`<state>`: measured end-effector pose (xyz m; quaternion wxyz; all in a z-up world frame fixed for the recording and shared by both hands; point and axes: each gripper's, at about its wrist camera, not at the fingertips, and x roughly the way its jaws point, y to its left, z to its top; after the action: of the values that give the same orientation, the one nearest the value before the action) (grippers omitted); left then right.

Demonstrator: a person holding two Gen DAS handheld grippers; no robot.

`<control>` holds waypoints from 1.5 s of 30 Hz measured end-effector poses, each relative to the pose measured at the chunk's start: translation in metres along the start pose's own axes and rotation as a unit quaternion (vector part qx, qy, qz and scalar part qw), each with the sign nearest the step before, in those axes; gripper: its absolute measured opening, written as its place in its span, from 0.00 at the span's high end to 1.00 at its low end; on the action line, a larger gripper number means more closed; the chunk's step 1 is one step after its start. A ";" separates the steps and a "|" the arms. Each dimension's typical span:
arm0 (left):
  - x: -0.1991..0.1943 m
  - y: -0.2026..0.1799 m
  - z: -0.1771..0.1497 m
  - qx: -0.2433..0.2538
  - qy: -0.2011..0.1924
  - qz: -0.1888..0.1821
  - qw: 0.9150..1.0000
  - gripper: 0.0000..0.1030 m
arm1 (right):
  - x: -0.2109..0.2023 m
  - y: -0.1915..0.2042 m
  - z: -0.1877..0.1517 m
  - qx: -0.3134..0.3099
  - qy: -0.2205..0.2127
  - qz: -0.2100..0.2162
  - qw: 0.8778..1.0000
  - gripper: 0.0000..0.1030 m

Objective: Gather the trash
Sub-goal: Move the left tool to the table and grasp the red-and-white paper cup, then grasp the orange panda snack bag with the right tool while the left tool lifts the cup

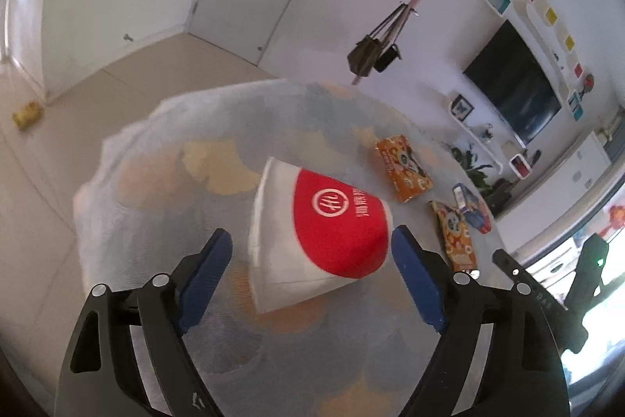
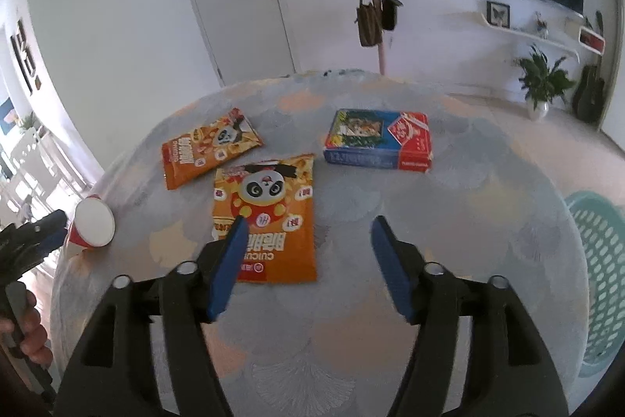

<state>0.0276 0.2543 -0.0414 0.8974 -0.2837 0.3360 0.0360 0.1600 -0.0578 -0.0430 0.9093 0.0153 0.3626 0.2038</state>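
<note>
My left gripper [image 1: 310, 241] has its jaws spread wide around the red-and-white paper cup [image 1: 318, 239] lying on the worktop [image 1: 156, 151], seemingly not touching. My right gripper [image 2: 306, 233] hangs open above the panda snack bag [image 2: 269, 213].

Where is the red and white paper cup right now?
The paper cup lies on its side on the table between the open left gripper's fingers; in the right wrist view it sits at the table's left edge.
</note>
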 end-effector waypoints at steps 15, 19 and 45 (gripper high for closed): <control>0.003 -0.042 -0.008 0.053 -0.011 -0.045 0.998 0.42 | 0.000 -0.004 -0.002 0.007 0.000 0.004 1.000 0.36; 0.014 -0.052 -0.012 0.062 0.002 -0.052 0.997 0.48 | 0.000 -0.004 -0.002 0.006 0.001 0.005 1.000 0.36; 0.024 -0.042 -0.018 0.063 0.002 -0.026 0.998 0.50 | 0.050 0.034 0.011 -0.040 0.104 0.011 0.994 0.17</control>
<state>0.0464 0.2064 -0.0470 0.9135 -0.2355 0.3317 -0.0088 0.1876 -0.0058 -0.0617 0.8642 -0.0382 0.4465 0.2286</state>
